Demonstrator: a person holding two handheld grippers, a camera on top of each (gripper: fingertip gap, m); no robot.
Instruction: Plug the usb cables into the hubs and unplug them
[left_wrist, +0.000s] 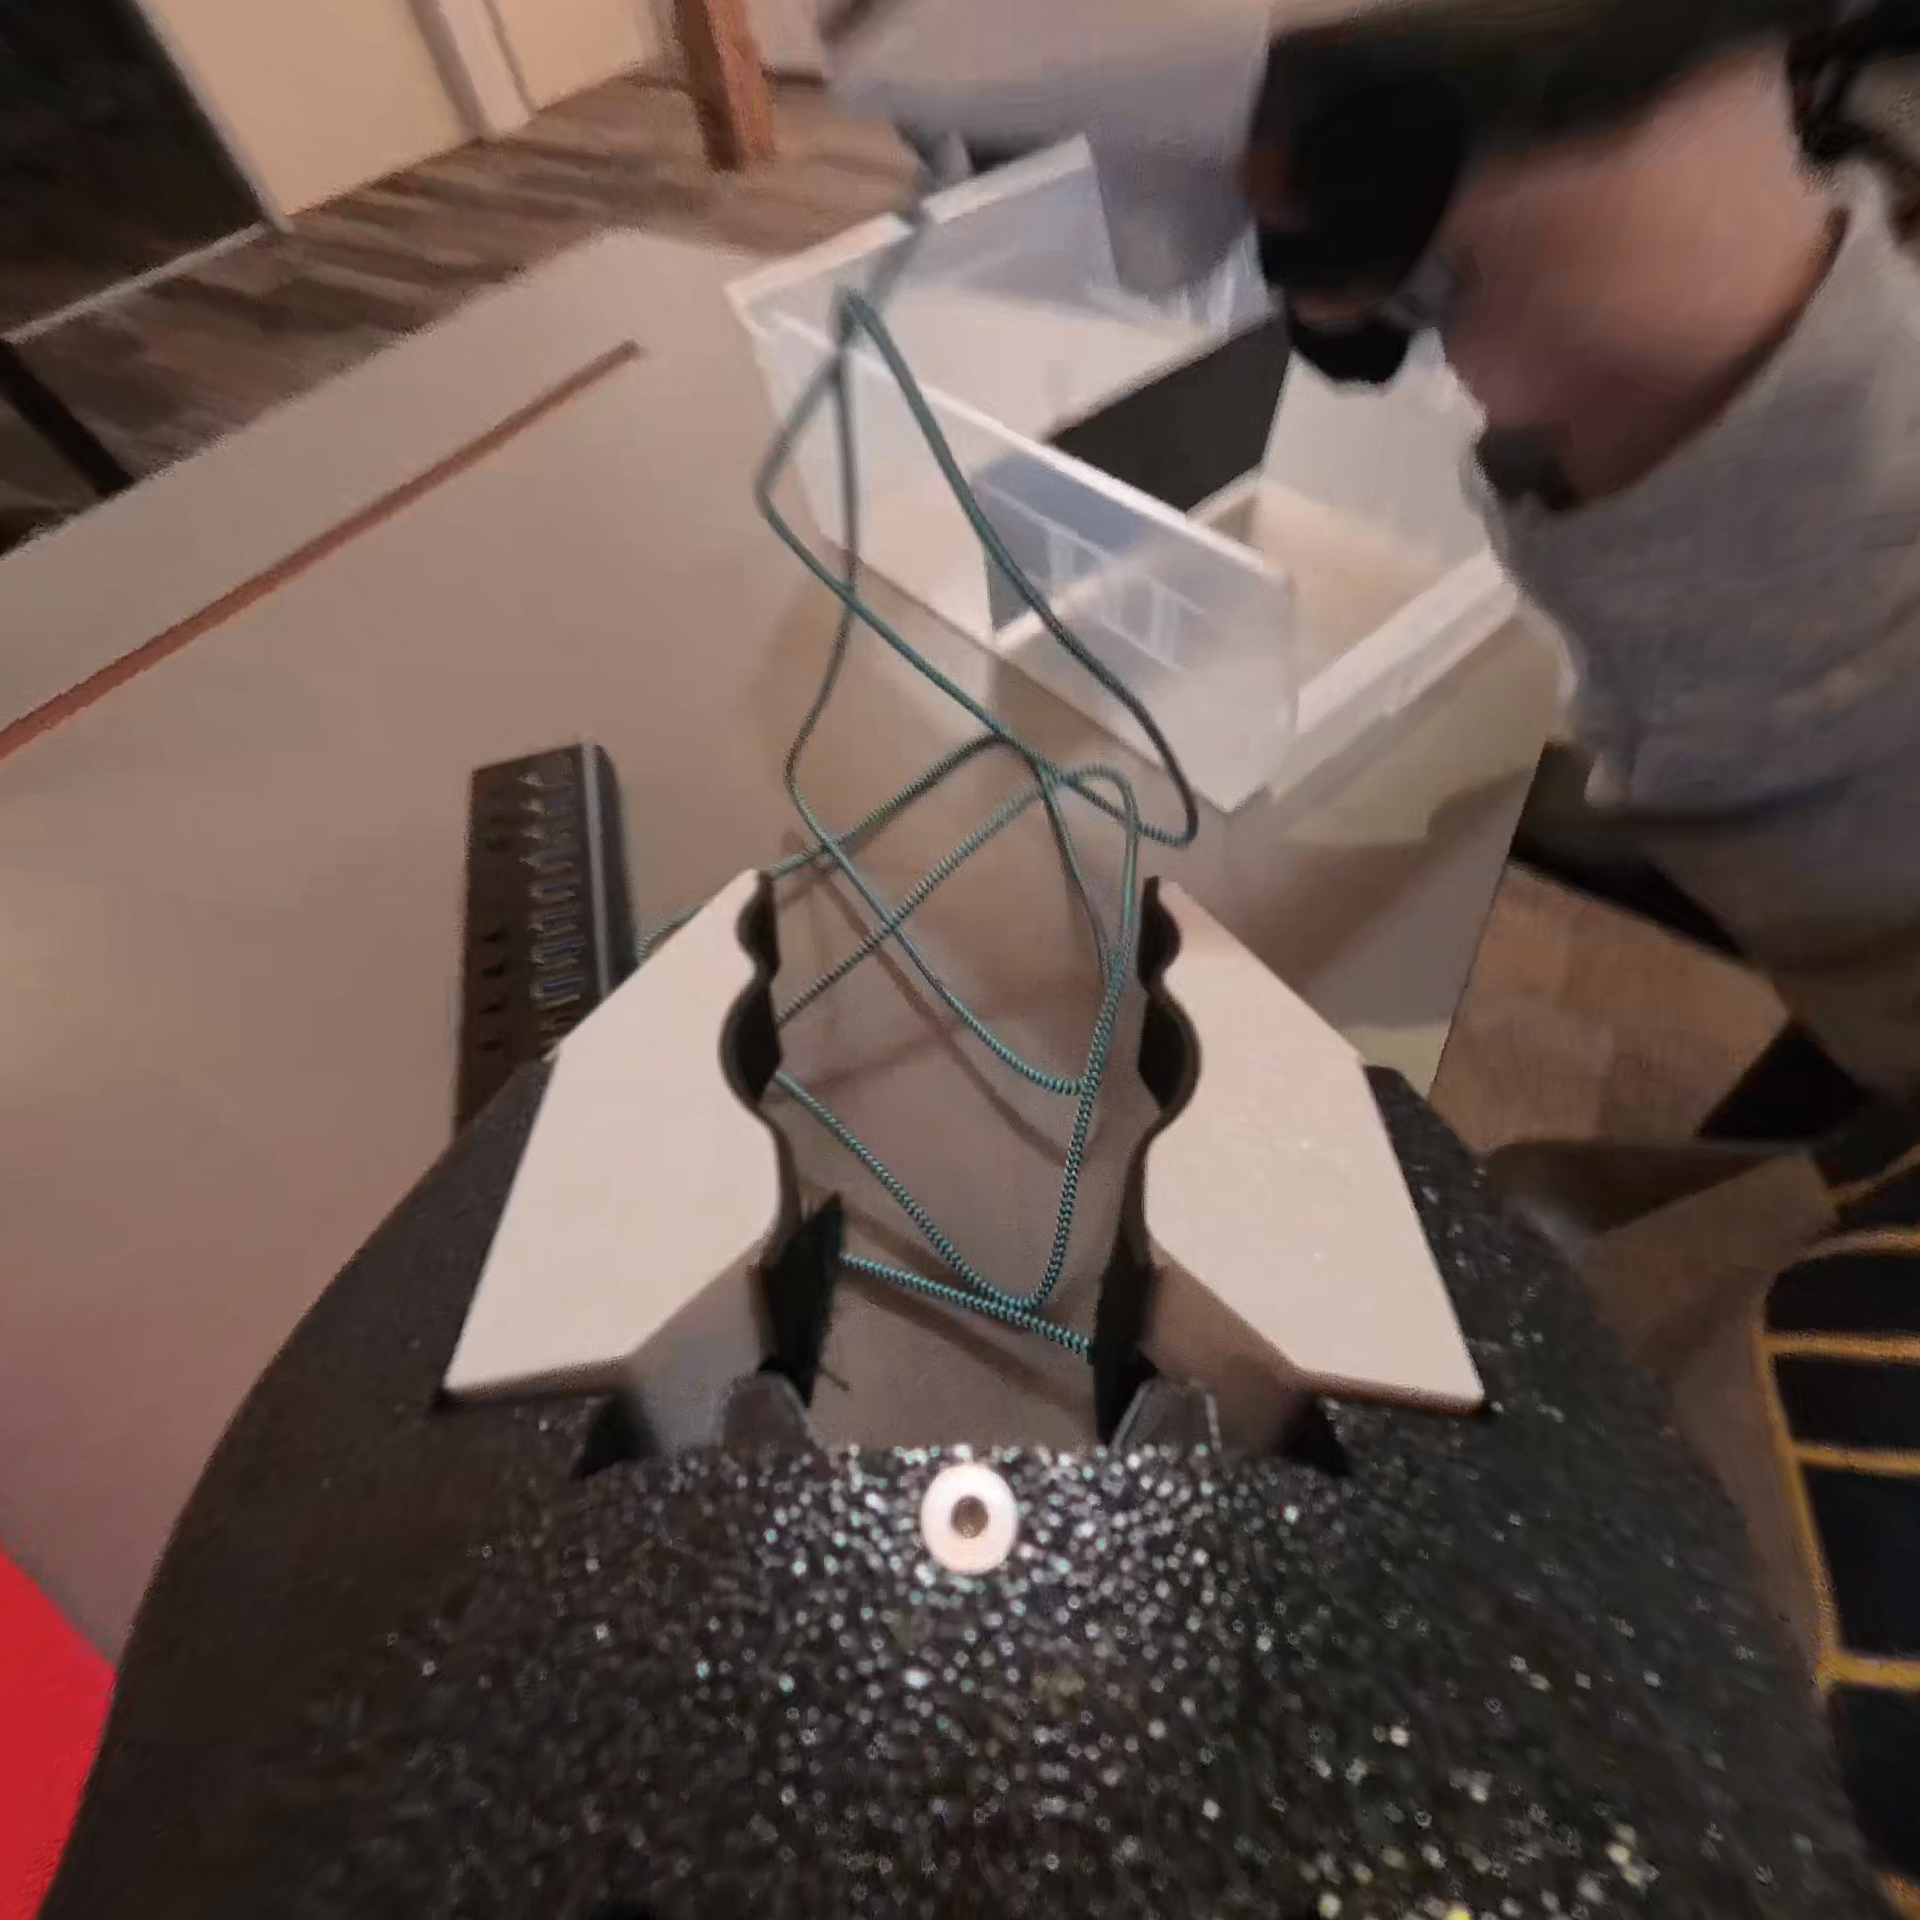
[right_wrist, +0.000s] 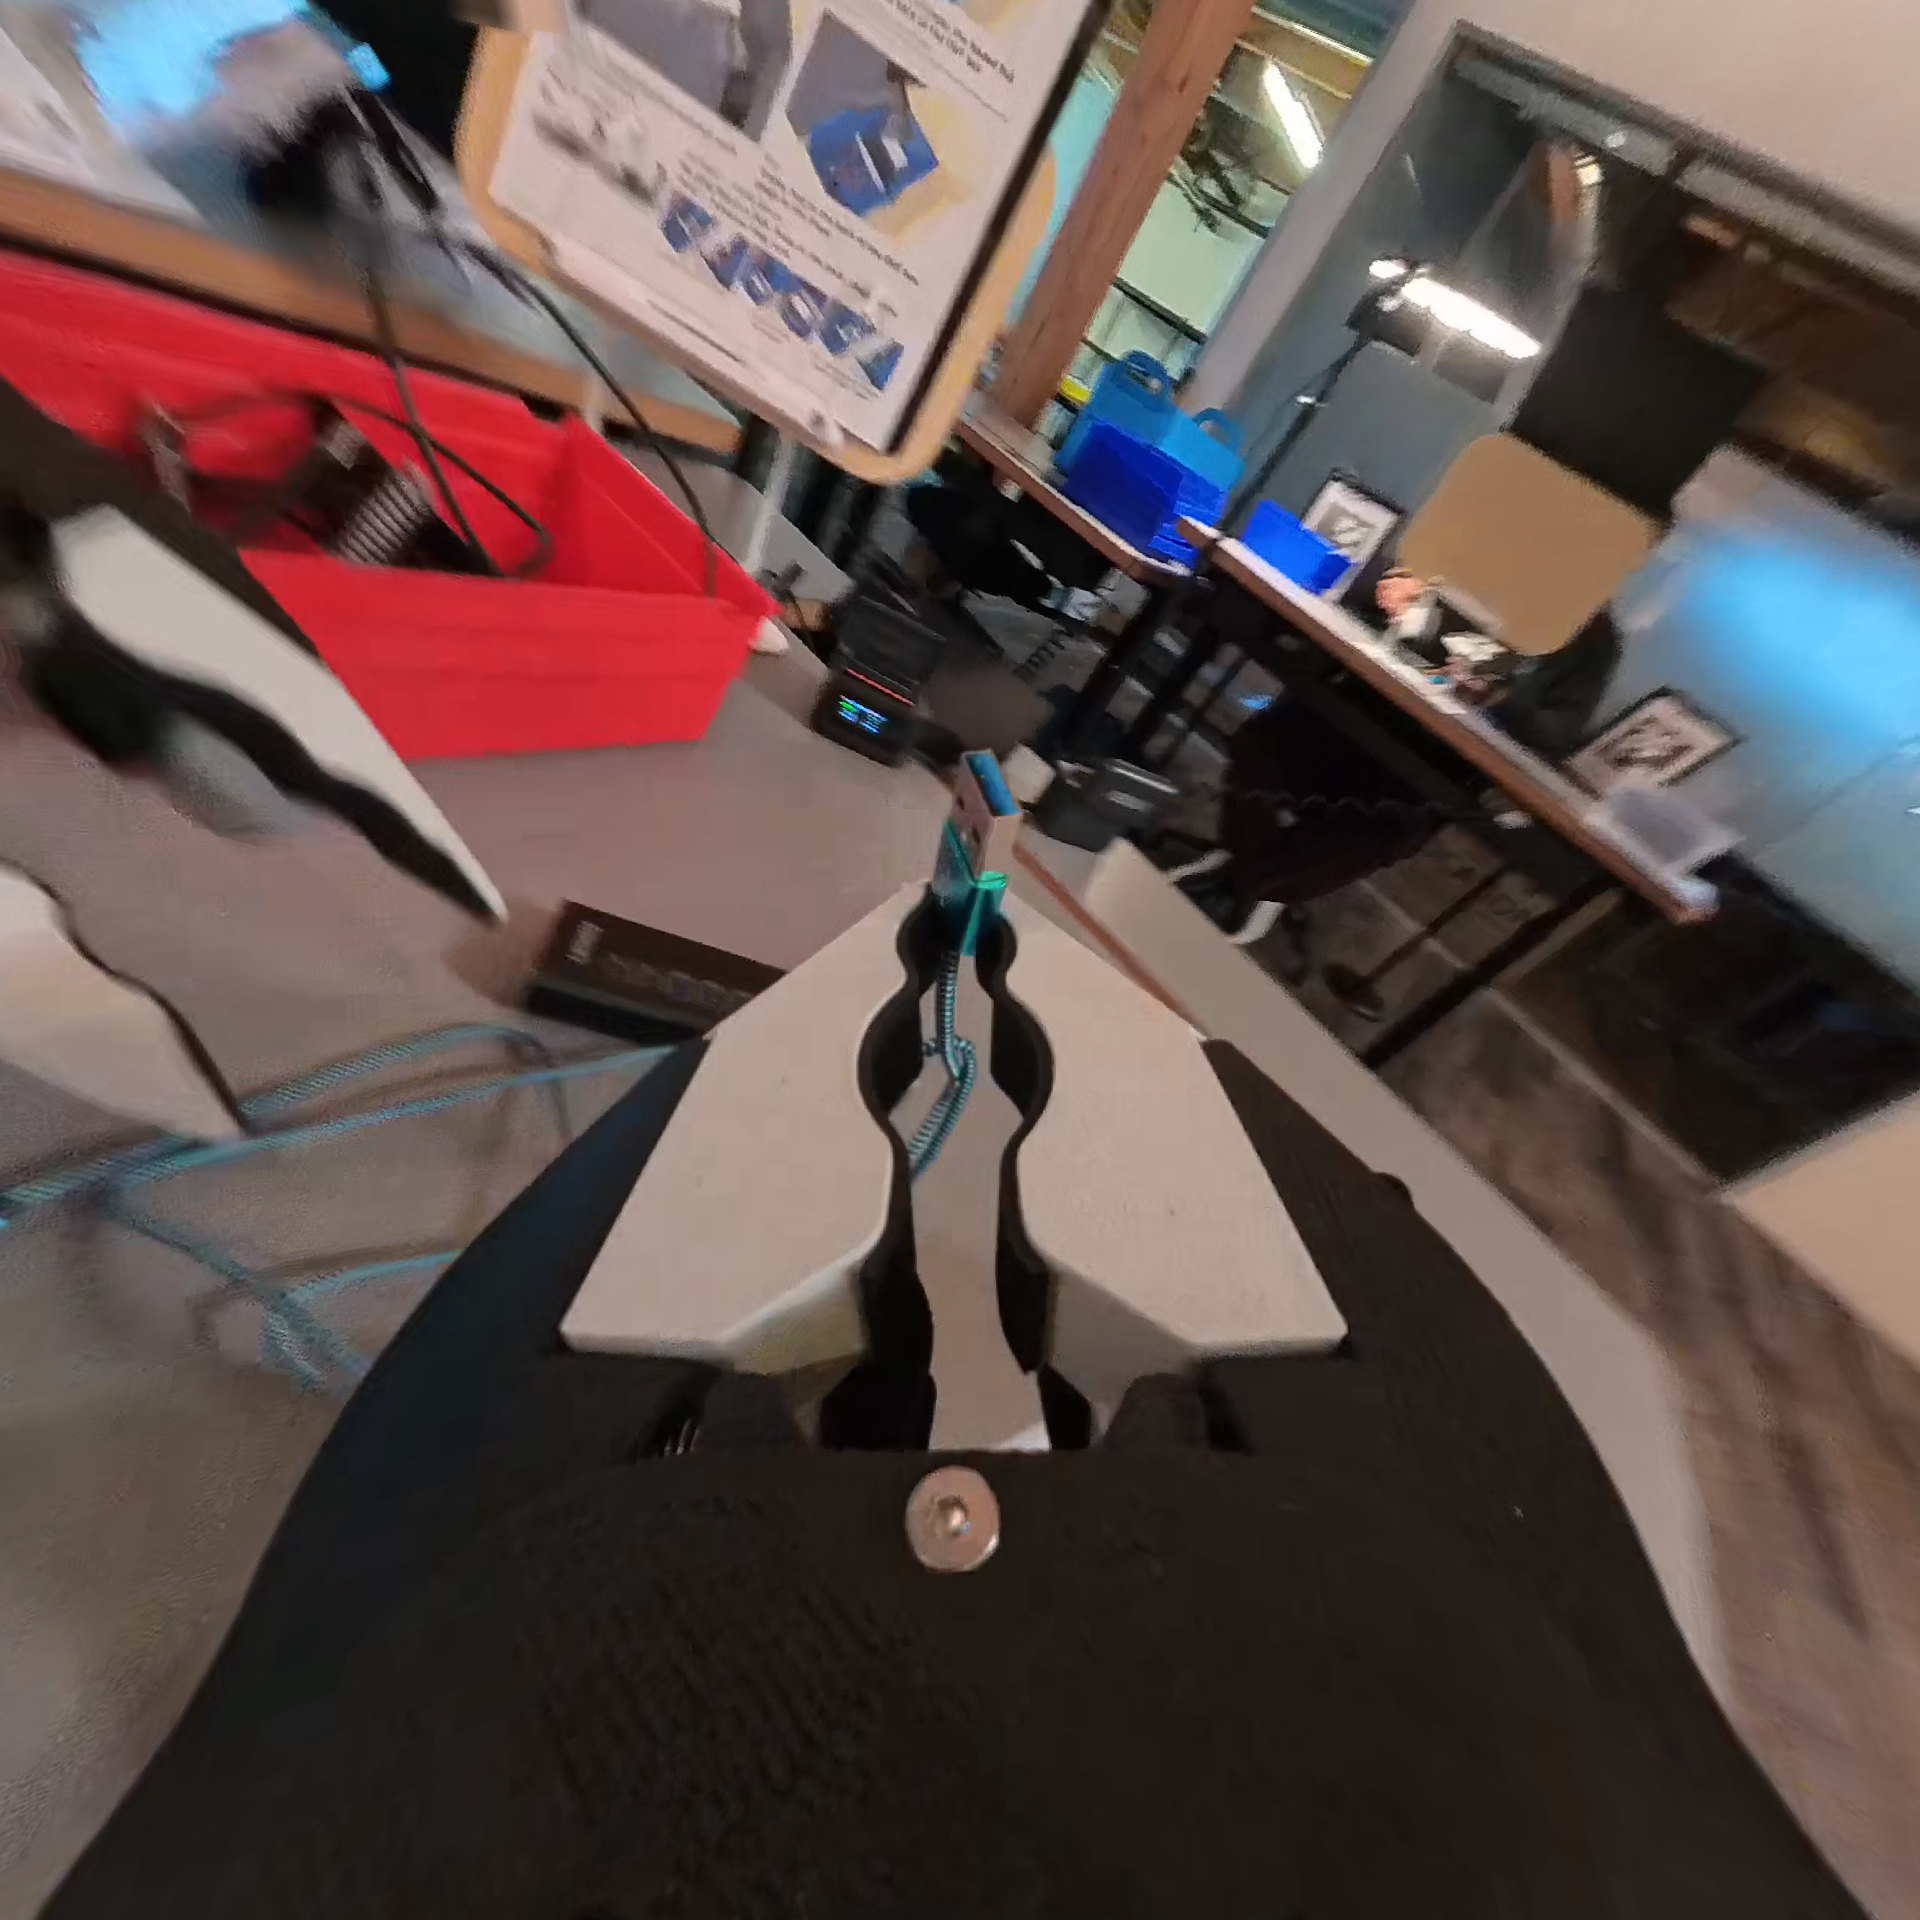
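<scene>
My right gripper (right_wrist: 956, 920) is shut on the teal USB plug (right_wrist: 971, 831), whose metal end sticks out past the fingertips and is held above the table. Its teal braided cable (right_wrist: 940, 1060) runs back between the jaws and trails left over the table. The black USB hub (right_wrist: 644, 982) lies on the table below and left of the plug. In the left wrist view my left gripper (left_wrist: 956, 894) is open and empty. The cable (left_wrist: 1081, 1091) hangs in loose loops in front of and between its jaws. The hub (left_wrist: 545, 914) lies just left of the left finger.
A clear plastic bin (left_wrist: 1039, 468) stands at the far table edge, with a person in a grey top (left_wrist: 1714, 468) to its right. A red bin (right_wrist: 468, 613) holding dark cables sits behind the hub. A framed instruction sheet (right_wrist: 769, 197) hangs above. The left gripper's fingers (right_wrist: 291, 707) reach in from the left.
</scene>
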